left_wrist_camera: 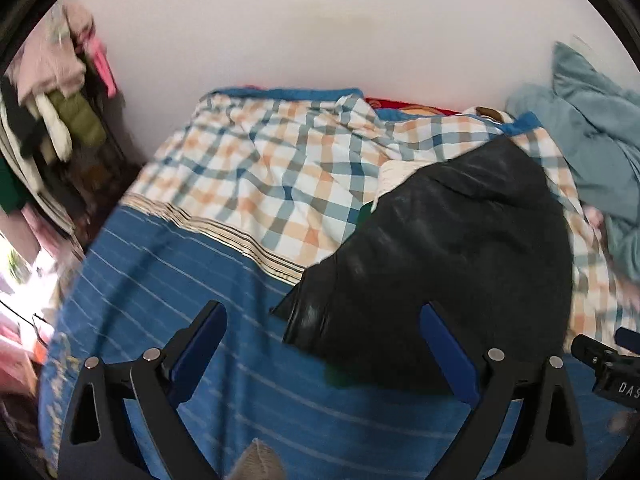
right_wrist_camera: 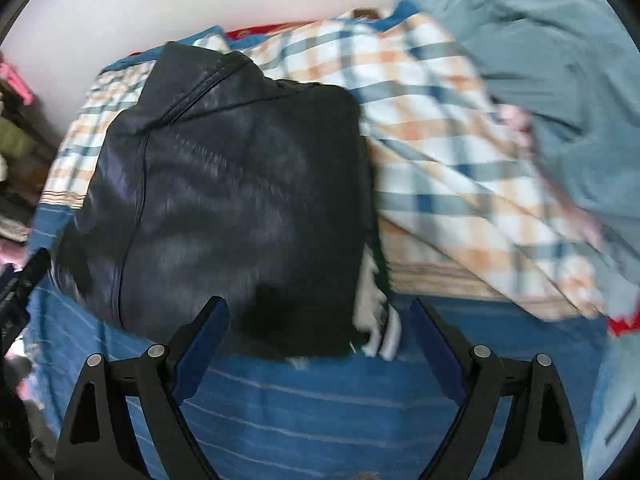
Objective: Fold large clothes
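A black leather-like jacket (left_wrist_camera: 452, 256) lies folded into a compact block on the blue striped bed sheet (left_wrist_camera: 168, 280). In the right wrist view the jacket (right_wrist_camera: 240, 200) fills the middle, with a white striped cuff or lining (right_wrist_camera: 376, 320) showing at its lower right edge. My left gripper (left_wrist_camera: 324, 320) is open and empty, just short of the jacket's near left corner. My right gripper (right_wrist_camera: 320, 320) is open and empty, at the jacket's near edge. The right gripper's tip shows at the right edge of the left wrist view (left_wrist_camera: 600, 360).
A plaid orange, blue and white quilt (left_wrist_camera: 280, 168) is bunched behind the jacket. A grey-blue garment (right_wrist_camera: 560, 80) lies on the right. A rack of hanging clothes (left_wrist_camera: 52, 112) stands at the left. A white wall (left_wrist_camera: 320, 32) is behind the bed.
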`<state>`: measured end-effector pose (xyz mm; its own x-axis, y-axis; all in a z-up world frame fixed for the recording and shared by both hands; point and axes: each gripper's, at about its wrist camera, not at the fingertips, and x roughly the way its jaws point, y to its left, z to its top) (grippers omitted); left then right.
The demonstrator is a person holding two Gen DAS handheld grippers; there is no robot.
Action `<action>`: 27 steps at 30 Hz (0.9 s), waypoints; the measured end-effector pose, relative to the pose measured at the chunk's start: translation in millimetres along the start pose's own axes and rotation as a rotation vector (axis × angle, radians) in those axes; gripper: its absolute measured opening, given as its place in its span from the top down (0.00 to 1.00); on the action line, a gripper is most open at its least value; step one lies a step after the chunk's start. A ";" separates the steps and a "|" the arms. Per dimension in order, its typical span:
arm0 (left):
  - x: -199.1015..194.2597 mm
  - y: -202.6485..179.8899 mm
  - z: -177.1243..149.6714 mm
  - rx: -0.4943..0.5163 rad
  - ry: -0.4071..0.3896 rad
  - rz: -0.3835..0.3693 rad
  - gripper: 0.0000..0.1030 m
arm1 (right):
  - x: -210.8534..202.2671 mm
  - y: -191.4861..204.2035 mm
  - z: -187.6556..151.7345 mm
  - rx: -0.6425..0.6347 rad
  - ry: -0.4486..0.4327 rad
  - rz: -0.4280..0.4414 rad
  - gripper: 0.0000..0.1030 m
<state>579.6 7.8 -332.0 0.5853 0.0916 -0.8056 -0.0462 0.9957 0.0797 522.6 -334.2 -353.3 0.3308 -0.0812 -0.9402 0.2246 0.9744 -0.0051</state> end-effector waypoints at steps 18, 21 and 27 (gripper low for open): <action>-272.4 44.1 -64.4 0.154 -0.102 -0.109 0.03 | -337.2 -0.4 -189.5 0.128 -0.178 -0.123 0.08; -315.6 55.1 -74.4 0.148 -0.121 -0.142 0.03 | -400.4 3.5 -219.7 0.128 -0.235 -0.147 0.08; -388.3 74.2 -89.8 0.135 -0.163 -0.175 0.03 | -497.1 7.6 -263.7 0.122 -0.335 -0.144 0.08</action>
<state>276.2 47.0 -65.9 0.6978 -0.0949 -0.7100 0.1689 0.9850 0.0343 118.1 -231.1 24.2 0.5649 -0.2991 -0.7690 0.3916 0.9175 -0.0691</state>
